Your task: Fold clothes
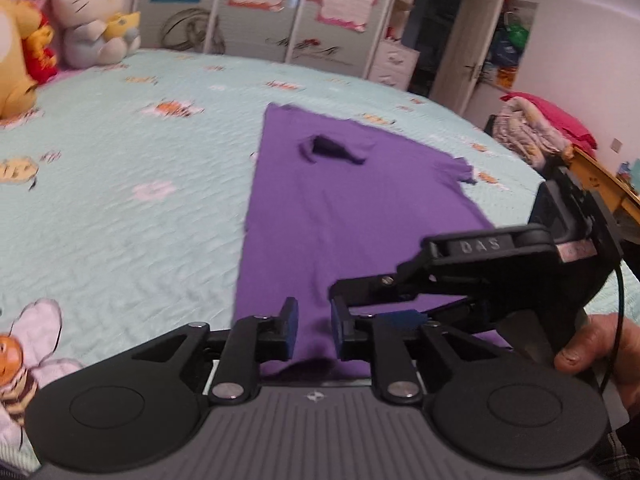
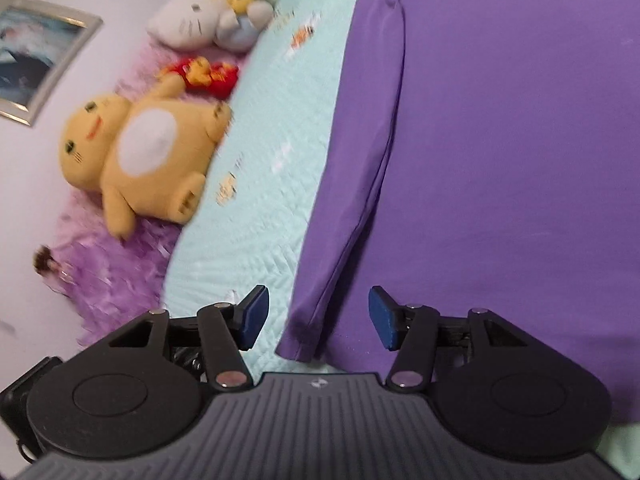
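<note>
A purple shirt (image 1: 320,200) lies spread flat on a bed (image 1: 120,220) covered with a pale green quilt printed with bees and flowers. In the left wrist view the shirt stretches away from the camera, its dark collar opening at the far end and one short sleeve sticking out to the right. Its left edge runs straight where a side has been folded in.

The left gripper (image 1: 313,334) hovers over the near hem of the shirt. Its jaws stand narrow, with a small gap between the blue pads, and purple cloth shows through that gap below them; the pads do not press on it.

The right gripper (image 2: 319,318) appears from the right in the left wrist view, low over the shirt's near corner, with a hand (image 1: 592,344) gripping its handle. In its own view its jaws stand wide apart. A folded edge of the shirt with a long crease runs between them, lying on the bed and not pinched.

Stuffed toys sit along the head of the bed: a white cat toy (image 1: 92,16), a yellow bear toy (image 2: 136,160) and a small red and yellow toy (image 2: 204,74). A framed picture (image 2: 36,56) hangs on the wall beside them. Wardrobe doors (image 1: 260,12) with papers stuck on them stand behind the bed, and a pile of bedding (image 1: 540,128) rests at the right.
</note>
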`<state>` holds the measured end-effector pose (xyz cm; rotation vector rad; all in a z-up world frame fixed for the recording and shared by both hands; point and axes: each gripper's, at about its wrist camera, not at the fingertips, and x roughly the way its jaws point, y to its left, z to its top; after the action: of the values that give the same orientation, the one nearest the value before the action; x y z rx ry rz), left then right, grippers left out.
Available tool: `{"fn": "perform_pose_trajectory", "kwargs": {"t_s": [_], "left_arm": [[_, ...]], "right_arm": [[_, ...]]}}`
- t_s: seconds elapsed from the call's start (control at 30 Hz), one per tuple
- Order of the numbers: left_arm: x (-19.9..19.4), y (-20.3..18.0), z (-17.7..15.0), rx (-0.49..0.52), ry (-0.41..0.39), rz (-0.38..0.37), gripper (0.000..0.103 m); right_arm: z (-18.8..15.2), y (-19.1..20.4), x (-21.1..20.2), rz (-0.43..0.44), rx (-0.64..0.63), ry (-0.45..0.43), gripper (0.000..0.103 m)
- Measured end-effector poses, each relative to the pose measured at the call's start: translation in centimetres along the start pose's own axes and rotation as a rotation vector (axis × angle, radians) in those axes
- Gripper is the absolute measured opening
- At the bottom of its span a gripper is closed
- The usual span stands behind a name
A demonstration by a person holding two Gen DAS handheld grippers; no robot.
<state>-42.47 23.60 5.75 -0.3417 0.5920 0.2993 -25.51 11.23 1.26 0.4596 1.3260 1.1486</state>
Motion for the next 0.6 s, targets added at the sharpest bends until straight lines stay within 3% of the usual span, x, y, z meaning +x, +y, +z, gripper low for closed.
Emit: {"fn": "perform_pose_trajectory", "kwargs": {"t_s": [0.13,0.17,0.2,0.27,0.43,0.6], "left_arm": [[-0.1,-0.4,-0.2,0.048,-0.023,0.037,0.028],[-0.2,-0.4,-0.3,0.059,-0.031,0.04,0.029],[-0.2,-0.5,-0.3,0.069,-0.036,0.043,0.03],[-0.3,-0.5,-0.5,0.089,-0.043,0.054,0.031],[-0.9,-1.0,-1.5,0.183,-0.05,0.097,0.035],[-0.4,-3.4,-2.5,0.367,-0.053,0.114,0.037]], "right_arm": [[0.1,0.3,2.0,0.008,0.011,0.04,0.053],[0.1,0.6,2.2,-0.004,-0.011,0.047,0.042],[0.2,0.6,2.4,-0.015,-0.021,0.053,0.023],[0.2,0.4,2.5,-0.028,-0.02,0.06,0.004],[0.2,-0.5,1.2,-0.004,0.015,0.022,0.001],[0.6,-0.7,0.4,0.036,0.056,-0.003,0.001]]}}
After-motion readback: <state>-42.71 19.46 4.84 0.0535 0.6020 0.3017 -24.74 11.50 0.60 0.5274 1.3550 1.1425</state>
